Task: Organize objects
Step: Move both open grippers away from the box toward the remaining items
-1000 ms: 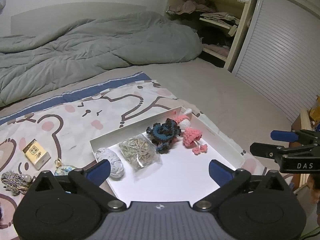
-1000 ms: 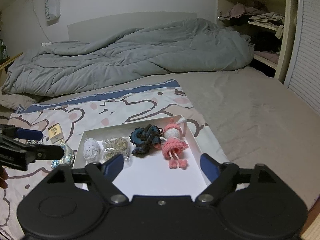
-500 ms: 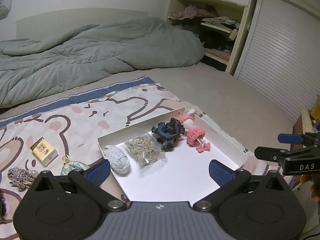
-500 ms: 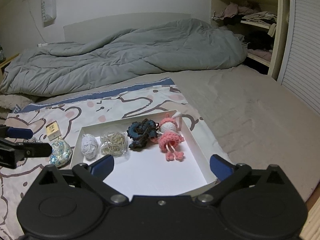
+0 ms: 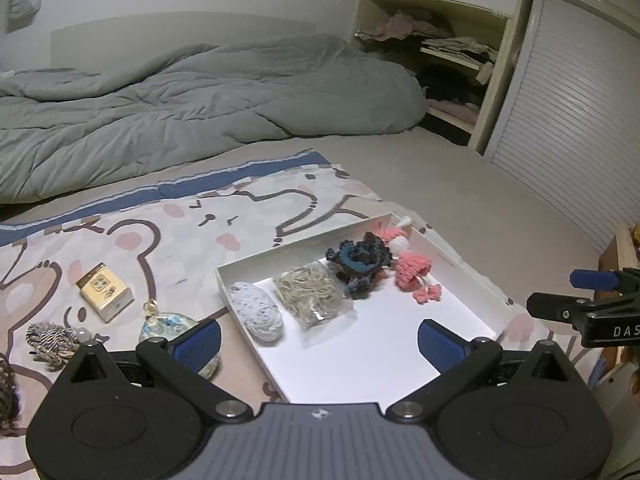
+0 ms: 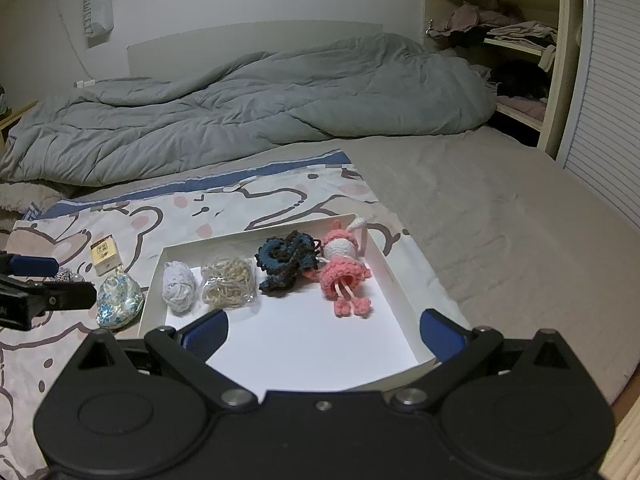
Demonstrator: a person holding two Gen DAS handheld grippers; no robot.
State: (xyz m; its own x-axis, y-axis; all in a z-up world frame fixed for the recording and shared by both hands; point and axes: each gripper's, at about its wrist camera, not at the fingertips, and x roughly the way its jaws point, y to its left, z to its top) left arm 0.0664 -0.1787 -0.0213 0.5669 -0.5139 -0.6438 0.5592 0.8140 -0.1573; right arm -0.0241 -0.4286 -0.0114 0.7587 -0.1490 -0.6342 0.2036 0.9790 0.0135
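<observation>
A white tray [image 5: 464,268] [image 6: 394,272] on the bear-print sheet holds a white yarn ball [image 5: 258,316] [image 6: 178,286], a bag of rubber bands [image 5: 312,300] [image 6: 228,282], a dark blue crochet piece [image 5: 358,260] [image 6: 286,260] and a pink crochet doll [image 5: 412,270] [image 6: 344,276]. Left of the tray lie a floral pouch [image 5: 168,326] [image 6: 118,300], a small cream box [image 5: 105,292] [image 6: 105,254] and a striped knitted item [image 5: 50,340]. My left gripper [image 5: 318,342] is open and empty above the tray's near left corner. My right gripper [image 6: 322,334] is open and empty over the tray's near edge.
A rumpled grey duvet [image 5: 180,104] [image 6: 260,100] covers the far half of the bed. An open shelf with clothes [image 5: 436,52] [image 6: 508,48] and a slatted door [image 5: 576,120] stand at the right. The bed's edge is at the near right [image 6: 624,392].
Both grippers have drawn back and up a little from the tray, so it sits farther away in view. The right gripper's fingers have spread slightly wider. The objects have not moved.
</observation>
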